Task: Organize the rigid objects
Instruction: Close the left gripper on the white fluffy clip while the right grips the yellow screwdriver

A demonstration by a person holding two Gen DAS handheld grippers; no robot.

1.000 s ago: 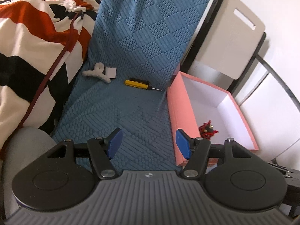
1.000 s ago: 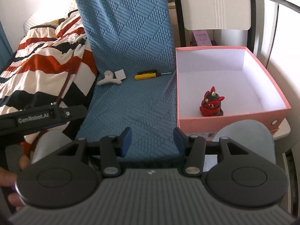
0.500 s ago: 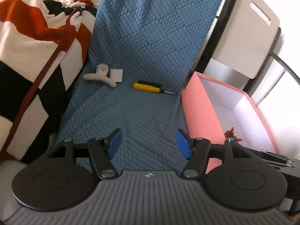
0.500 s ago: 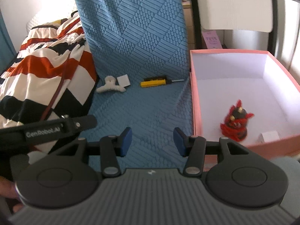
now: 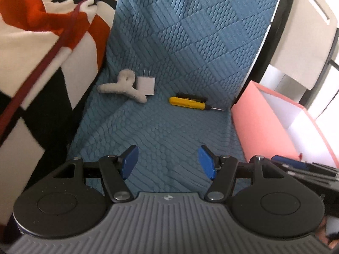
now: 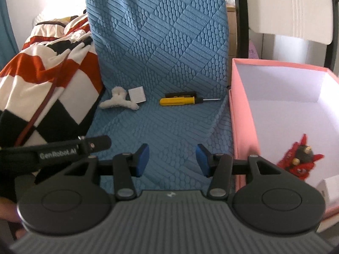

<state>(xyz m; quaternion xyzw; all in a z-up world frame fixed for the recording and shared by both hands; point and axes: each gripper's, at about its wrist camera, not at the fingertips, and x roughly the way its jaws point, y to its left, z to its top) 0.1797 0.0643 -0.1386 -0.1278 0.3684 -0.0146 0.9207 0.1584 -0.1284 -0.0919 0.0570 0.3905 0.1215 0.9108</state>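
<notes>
Partly cut off at the left frame edge: red, white and black striped blanket (image 6: pixel 42 80), its folds blurred. Draped beside it, from 12 o'clock down to centre: blue quilted cover (image 6: pixel 161 63). Behind, at 1 o'clock, cropped: white chair back (image 6: pixel 292 6).

Standing at 3 o'clock against the cover's edge: pink box (image 6: pixel 243 127), white inside, right and near walls cropped in the right wrist view, only its left wall and a strip of interior visible in the left wrist view (image 5: pixel 260 127). Inside, near the front: red horned figurine (image 6: pixel 300 158), blurred; at the front corner a small white item (image 6: pixel 330 188), half hidden by the gripper body, identity unclear.

Spread wide and gripping nothing above bare cover: left gripper (image 5: pixel 167 162). Likewise released and empty: right gripper (image 6: pixel 171 159).

Lying on the cover at 12 o'clock, tip toward the box: yellow screwdriver (image 5: pixel 187 102). At 11 o'clock: fluffy white hair claw (image 5: pixel 122 85), touching a white plug adapter (image 5: pixel 145 84), prongs visible only from the left wrist.
</notes>
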